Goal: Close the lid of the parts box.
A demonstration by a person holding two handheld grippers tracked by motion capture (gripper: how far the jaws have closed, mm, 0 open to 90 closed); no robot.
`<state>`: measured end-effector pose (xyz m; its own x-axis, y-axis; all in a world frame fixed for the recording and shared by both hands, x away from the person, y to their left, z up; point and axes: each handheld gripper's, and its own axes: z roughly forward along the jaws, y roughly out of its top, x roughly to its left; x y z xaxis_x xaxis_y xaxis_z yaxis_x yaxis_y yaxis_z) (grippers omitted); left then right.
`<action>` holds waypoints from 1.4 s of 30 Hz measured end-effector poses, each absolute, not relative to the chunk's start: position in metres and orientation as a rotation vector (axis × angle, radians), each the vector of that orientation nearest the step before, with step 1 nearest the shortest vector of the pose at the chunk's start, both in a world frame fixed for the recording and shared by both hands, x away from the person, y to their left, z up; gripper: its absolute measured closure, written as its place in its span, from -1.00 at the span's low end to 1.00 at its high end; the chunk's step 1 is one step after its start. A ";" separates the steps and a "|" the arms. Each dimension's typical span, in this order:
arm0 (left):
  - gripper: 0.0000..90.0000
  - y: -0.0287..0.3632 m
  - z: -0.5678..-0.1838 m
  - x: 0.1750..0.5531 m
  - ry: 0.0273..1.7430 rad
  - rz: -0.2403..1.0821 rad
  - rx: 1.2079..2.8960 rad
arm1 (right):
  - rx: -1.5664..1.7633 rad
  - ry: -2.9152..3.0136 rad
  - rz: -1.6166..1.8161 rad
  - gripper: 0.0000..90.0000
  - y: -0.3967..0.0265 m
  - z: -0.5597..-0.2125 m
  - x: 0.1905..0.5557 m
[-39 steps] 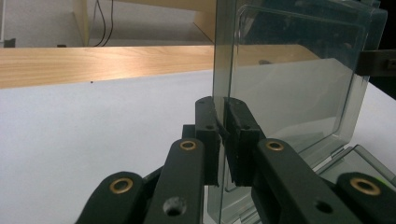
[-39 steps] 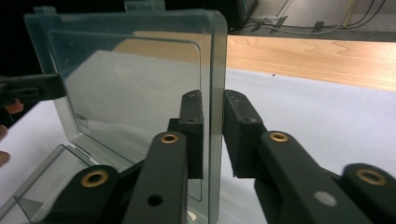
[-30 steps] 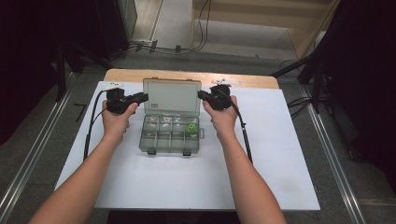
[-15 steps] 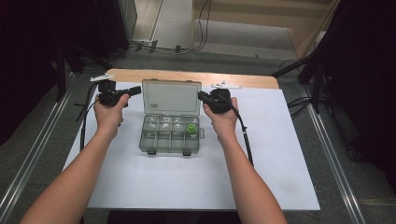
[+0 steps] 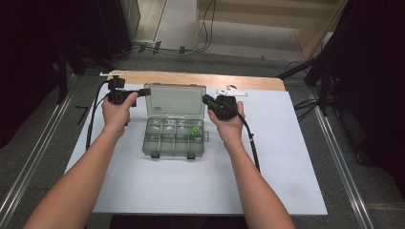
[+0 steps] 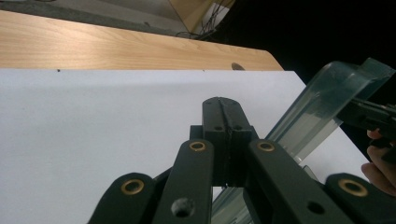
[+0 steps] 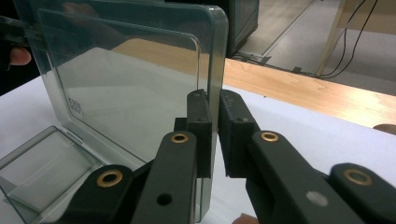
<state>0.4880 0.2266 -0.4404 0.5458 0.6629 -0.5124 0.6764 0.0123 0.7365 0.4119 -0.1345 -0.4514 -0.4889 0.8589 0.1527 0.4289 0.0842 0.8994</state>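
A clear plastic organiser box [image 5: 165, 151] sits mid-table with its lid [image 5: 177, 100] raised upright. One compartment holds a small green part [image 5: 195, 131]; others hold several small pale bits. My right gripper [image 5: 206, 99] is shut on the lid's right edge, and in the right gripper view the lid [image 7: 130, 93] runs between its pads [image 7: 213, 107]. My left gripper [image 5: 145, 90] hovers at the lid's upper left corner. Its jaws are shut with nothing between them [image 6: 225, 106], and the lid [image 6: 322, 107] lies just to their right.
The box stands on a white sheet [image 5: 157, 191] that covers most of the table. A strip of bare wood [image 5: 200, 80] runs along the far edge. A black cable [image 5: 252, 145] trails from the right gripper and another [image 5: 93, 119] from the left.
My left hand has pulled left and a little farther up the table, off the lid's left edge. The right hand and the upright lid have kept still.
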 end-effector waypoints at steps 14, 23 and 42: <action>0.98 0.222 -0.434 0.478 1.056 0.020 1.679 | 1.296 1.985 1.442 0.38 -0.147 -0.450 0.400; 0.98 0.223 -0.434 0.473 1.035 0.009 1.669 | 1.289 2.029 1.456 0.36 -0.158 -0.459 0.385; 0.98 0.223 -0.437 0.458 0.983 0.009 1.663 | 1.434 1.949 1.468 0.94 -0.166 -0.445 0.388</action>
<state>0.4580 0.2229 -0.4369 0.6498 0.5969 -0.4706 0.5885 -0.0031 0.8085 0.3878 -0.1665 -0.4449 -0.4509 0.8400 0.3018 0.5221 -0.0260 0.8525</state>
